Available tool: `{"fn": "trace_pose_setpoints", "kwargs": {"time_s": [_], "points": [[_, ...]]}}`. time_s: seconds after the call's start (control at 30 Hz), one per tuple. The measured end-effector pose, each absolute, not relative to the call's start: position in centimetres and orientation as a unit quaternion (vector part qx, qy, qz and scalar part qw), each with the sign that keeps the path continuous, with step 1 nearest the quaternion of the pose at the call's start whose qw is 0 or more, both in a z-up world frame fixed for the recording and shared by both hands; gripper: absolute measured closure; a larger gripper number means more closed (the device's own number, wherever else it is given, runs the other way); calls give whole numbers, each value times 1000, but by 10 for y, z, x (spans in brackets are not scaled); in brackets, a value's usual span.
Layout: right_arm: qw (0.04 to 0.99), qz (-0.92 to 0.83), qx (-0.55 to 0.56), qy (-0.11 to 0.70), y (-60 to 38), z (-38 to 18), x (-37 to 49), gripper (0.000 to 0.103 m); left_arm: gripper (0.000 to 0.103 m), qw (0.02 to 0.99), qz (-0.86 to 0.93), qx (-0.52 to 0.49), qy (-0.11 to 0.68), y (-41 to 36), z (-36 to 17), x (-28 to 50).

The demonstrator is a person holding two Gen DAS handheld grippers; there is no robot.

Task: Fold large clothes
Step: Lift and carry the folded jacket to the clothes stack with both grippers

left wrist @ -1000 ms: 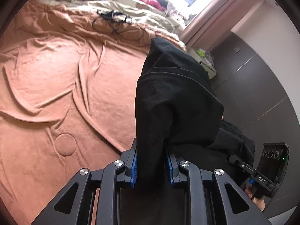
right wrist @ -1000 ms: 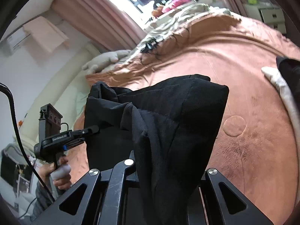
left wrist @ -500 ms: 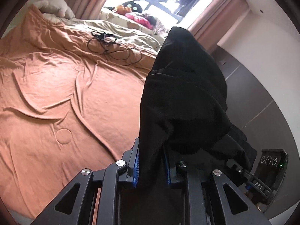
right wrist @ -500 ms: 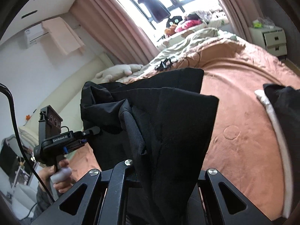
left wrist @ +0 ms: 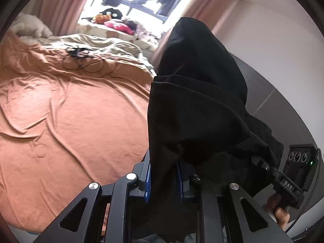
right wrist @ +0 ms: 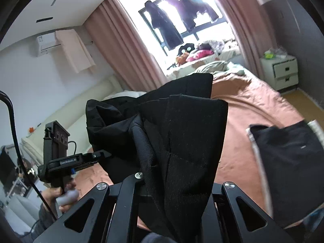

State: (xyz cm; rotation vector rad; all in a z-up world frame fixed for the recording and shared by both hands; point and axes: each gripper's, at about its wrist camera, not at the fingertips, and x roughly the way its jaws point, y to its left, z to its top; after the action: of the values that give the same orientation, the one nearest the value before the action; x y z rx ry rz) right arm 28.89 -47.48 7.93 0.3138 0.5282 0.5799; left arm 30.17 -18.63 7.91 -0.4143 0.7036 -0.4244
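Above the bed [left wrist: 66, 109], a black garment [left wrist: 198, 101] hangs between the two grippers, clear of the orange sheet as far as either view shows. The left gripper [left wrist: 164, 179] is closed narrow on one bunched edge, its blue pads [left wrist: 147, 182] pressing cloth from both sides. The right gripper [right wrist: 172, 184] also has cloth running down between its arms, but the folds cover its fingertips, so the grip there is a judgement: it looks clamped on the garment. In the right wrist view the left gripper [right wrist: 101, 154] sits off to the left with its tip at the cloth; in the left wrist view the right gripper [left wrist: 261, 163] sits low on the right, likewise at the cloth. The held edge therefore runs roughly side to side between the two tools, with the body of the garment bunched in thick folds over each. The bed lies ahead of and below both grippers, so the likely next move is to carry the span forward and down, laying the long edge across the sheet. A second dark garment [right wrist: 289, 162] lies on the bed at the right, nearer the right gripper, and probably should be avoided.
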Motion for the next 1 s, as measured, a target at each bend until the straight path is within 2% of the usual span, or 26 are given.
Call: {"fn": "trace_pose_setpoints", "kwargs": {"time_s": [0.27, 0.57, 1.0], "points": [[937, 229, 106, 241, -552, 125, 269, 92, 83, 890, -260, -170, 333, -286, 108, 307], [960, 155, 101, 212, -627, 155, 252, 92, 83, 870, -324, -153, 339, -380, 123, 313], [961, 108, 105, 231, -664, 157, 282, 92, 84, 850, -334, -146, 380, -427, 102, 343]]}}
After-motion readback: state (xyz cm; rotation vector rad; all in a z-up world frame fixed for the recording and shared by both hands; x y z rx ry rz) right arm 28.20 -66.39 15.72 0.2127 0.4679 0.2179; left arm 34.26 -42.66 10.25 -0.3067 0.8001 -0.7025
